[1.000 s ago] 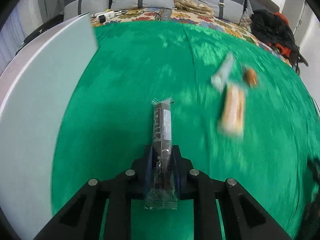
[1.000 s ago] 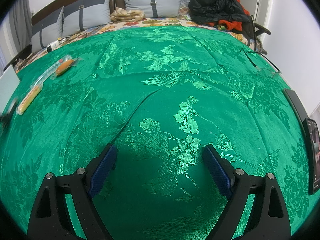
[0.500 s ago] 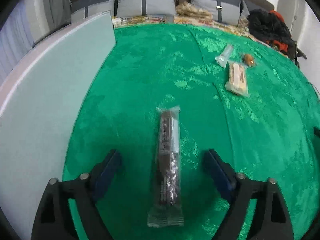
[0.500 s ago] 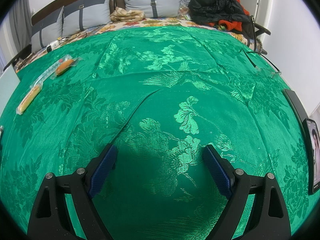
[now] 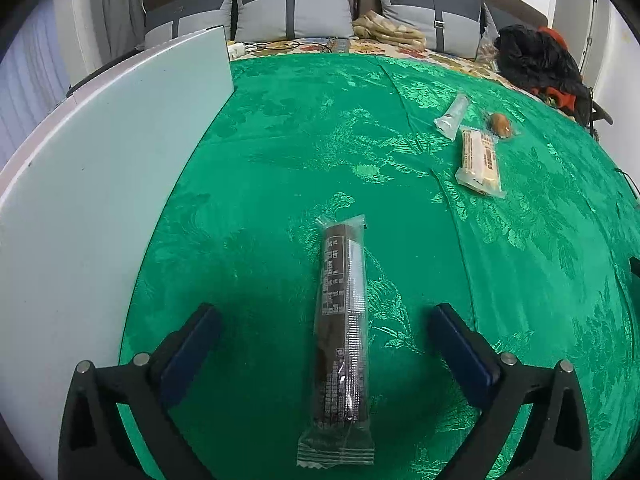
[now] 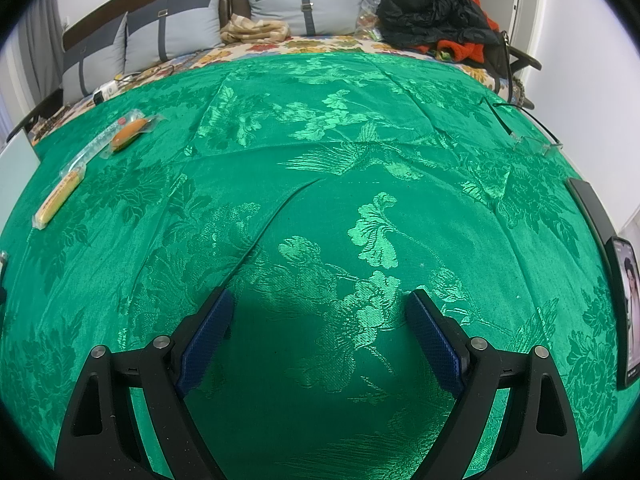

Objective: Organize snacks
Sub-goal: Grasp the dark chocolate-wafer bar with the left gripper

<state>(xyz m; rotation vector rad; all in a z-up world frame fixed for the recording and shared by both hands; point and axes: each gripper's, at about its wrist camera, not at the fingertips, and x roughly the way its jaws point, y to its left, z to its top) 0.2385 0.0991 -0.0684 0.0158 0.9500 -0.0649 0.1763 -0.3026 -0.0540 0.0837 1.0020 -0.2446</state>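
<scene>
A dark snack bar [image 5: 342,336] in a clear wrapper lies flat on the green cloth [image 5: 280,160], lengthwise between the jaws of my left gripper [image 5: 324,312]. Those jaws are opening and stand wide apart, with neither blue pad touching the bar. Farther off to the right lie a beige wafer bar [image 5: 479,160], a clear tube packet [image 5: 452,117] and a small round brown snack [image 5: 501,123]. In the right wrist view the wafer bar [image 6: 58,199] and the round snack [image 6: 127,136] sit at the far left. My right gripper [image 6: 320,300] hangs open over bare cloth.
A white board [image 5: 100,160] borders the cloth on the left. Grey pillows [image 5: 292,12] line the back, and black and orange clothing [image 5: 536,60] is heaped at the back right. Glasses [image 6: 532,142] and a phone [image 6: 626,308] lie at the right edge.
My left gripper has let go of the dark snack bar and spread its jaws wide; the bar now lies on the cloth. The right gripper has not moved.
</scene>
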